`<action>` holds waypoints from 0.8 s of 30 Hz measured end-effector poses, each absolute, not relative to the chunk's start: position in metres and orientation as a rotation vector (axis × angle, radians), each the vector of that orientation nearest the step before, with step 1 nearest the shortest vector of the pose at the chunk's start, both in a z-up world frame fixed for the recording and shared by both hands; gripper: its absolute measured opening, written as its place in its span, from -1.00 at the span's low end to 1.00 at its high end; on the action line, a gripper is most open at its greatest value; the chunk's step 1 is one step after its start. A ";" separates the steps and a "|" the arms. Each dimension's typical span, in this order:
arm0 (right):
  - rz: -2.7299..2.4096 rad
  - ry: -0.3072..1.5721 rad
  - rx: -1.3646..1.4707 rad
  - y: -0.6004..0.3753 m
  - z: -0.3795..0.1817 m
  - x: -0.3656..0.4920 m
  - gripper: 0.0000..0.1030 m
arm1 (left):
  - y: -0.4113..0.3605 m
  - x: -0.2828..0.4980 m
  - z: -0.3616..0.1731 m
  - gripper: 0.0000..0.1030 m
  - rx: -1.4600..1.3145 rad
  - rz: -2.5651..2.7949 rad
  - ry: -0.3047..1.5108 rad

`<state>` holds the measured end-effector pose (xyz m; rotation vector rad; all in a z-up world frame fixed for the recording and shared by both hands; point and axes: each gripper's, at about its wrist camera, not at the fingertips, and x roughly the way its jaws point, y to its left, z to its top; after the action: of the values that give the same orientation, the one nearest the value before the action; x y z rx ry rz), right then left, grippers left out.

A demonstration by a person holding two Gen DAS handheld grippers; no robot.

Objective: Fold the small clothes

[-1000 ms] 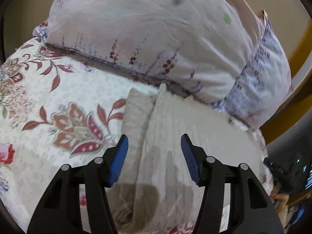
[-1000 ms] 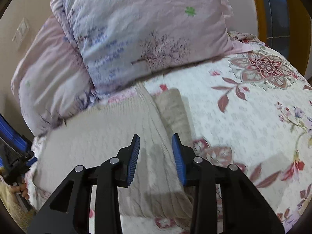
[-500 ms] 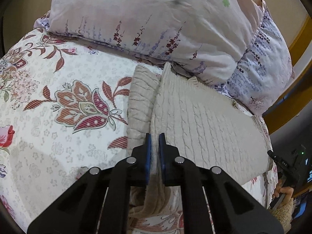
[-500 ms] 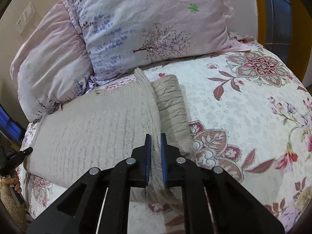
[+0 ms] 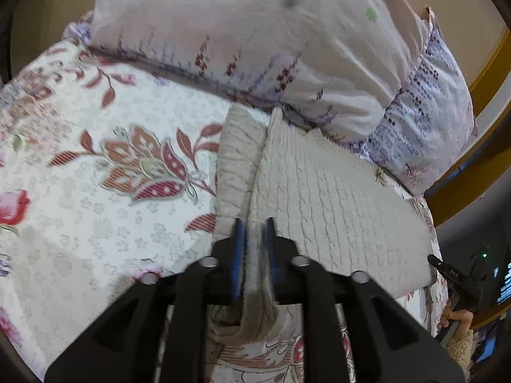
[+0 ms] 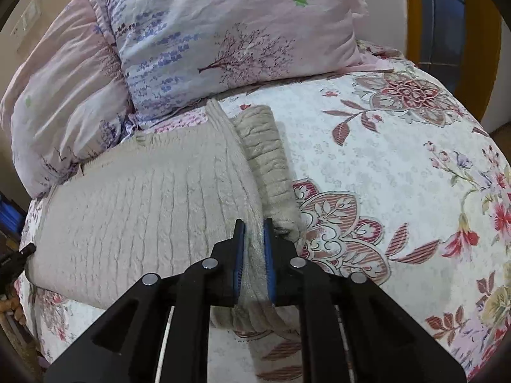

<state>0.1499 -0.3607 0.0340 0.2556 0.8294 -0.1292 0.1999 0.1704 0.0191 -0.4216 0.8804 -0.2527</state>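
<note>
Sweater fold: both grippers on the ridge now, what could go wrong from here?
1. The left gripper and right gripper have the beige knit sweater bunched between their pads, but both sets of jaws are opening; the fabric may slip out mid-fold.
2. The sleeve lies folded beside the ridge; lifting could drag it open.
3. The sweater's far edge sits against the pillow, which may snag it.

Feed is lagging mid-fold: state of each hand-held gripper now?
Left hand-held gripper: jaws opening, beige knit sweater fold between the pads.
Right hand-held gripper: jaws opening, same sweater's fold between the pads.
</note>
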 end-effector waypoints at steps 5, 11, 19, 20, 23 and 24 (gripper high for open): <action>-0.056 0.772 0.184 -0.328 0.055 0.151 -0.13 | 0.150 0.191 0.042 -0.07 -0.350 -0.281 0.793; 0.055 0.819 0.068 -0.277 0.049 0.171 -0.13 | 0.113 0.195 0.030 -0.03 -0.263 -0.337 0.846; 0.016 0.851 -0.176 -0.242 0.026 0.177 -0.10 | 0.100 0.191 0.015 -0.03 -0.151 -0.311 0.865; 0.011 0.853 -0.193 -0.240 0.026 0.177 -0.10 | 0.102 0.192 0.017 -0.03 -0.166 -0.313 0.868; 0.003 0.856 -0.158 -0.241 0.035 0.179 -0.09 | 0.120 0.196 0.026 0.03 -0.285 -0.329 0.854; 0.018 0.846 -0.132 -0.242 0.037 0.179 -0.07 | 0.131 0.197 0.029 0.16 -0.337 -0.318 0.836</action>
<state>0.1788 -0.2420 0.0374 -0.1323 0.8464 0.0179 0.1972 0.1309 0.0294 -0.3371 0.8361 -0.3182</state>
